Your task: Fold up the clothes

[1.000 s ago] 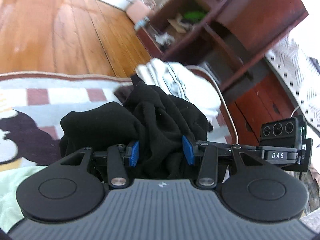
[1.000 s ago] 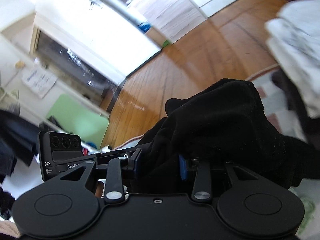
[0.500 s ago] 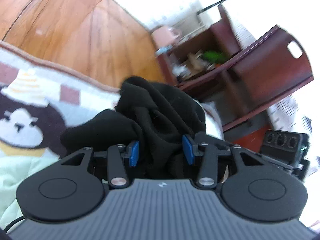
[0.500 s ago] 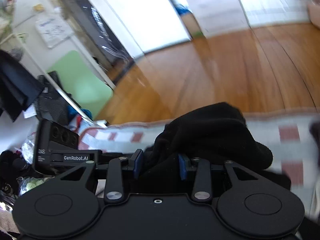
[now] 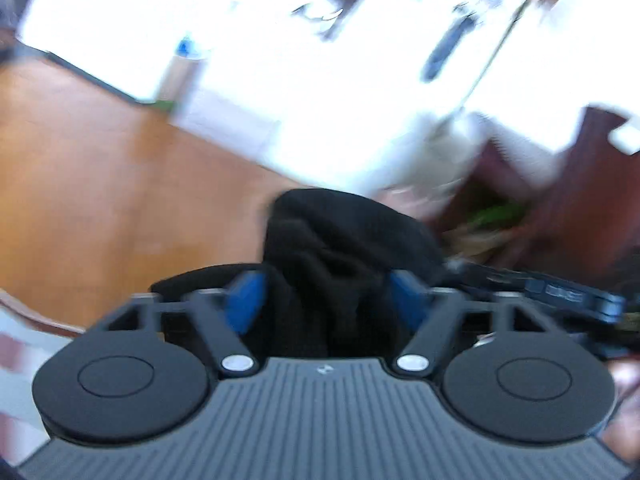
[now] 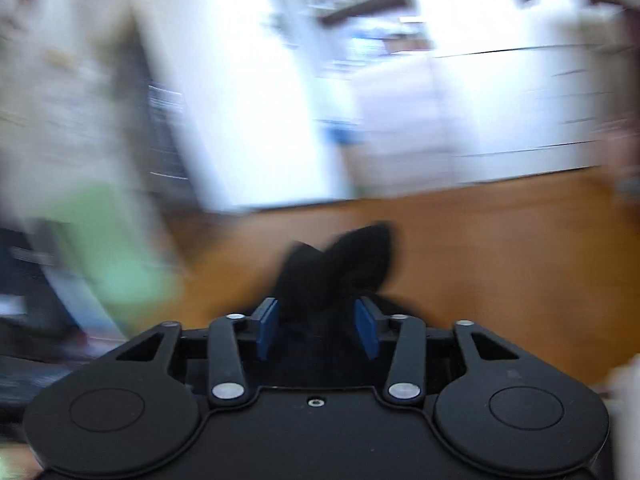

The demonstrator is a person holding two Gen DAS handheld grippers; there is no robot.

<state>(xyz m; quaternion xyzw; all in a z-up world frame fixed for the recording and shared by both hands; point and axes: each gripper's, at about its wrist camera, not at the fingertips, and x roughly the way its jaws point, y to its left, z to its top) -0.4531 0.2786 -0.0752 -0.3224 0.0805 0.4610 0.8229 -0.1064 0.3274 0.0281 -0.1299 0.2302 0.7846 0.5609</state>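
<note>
Black clothing (image 5: pixel 344 248) is bunched between the fingers of both tools, held up above the wooden floor (image 5: pixel 100 200) with the room behind smeared by motion. On the left gripper (image 5: pixel 326 300) the jaws have just been opening and now stand wide: the blue pads (image 5: pixel 245 300) sit out to either side of the dark cloth, which rests in the gap between them without being pressed as far as the blur allows me to tell. On the right gripper (image 6: pixel 318 326) the jaws have also just been opening; a peaked tuft of the same black garment (image 6: pixel 340 260) stands between its blue pads (image 6: pixel 267 326), and those pads look just beside the cloth, not biting into it. My judgement is that the garment is being let go or tossed to spread it for a fold. The risk from here is that the fabric leaves the two sides unevenly, one corner catching on a pad or linkage while the other falls free, so it lands twisted or heaped rather than flat. It could also drop onto the bare floor instead of the rug (image 5: pixel 24 344) at the lower left edge, or drift toward the dark red shelf unit (image 5: pixel 568 208) at right.
</note>
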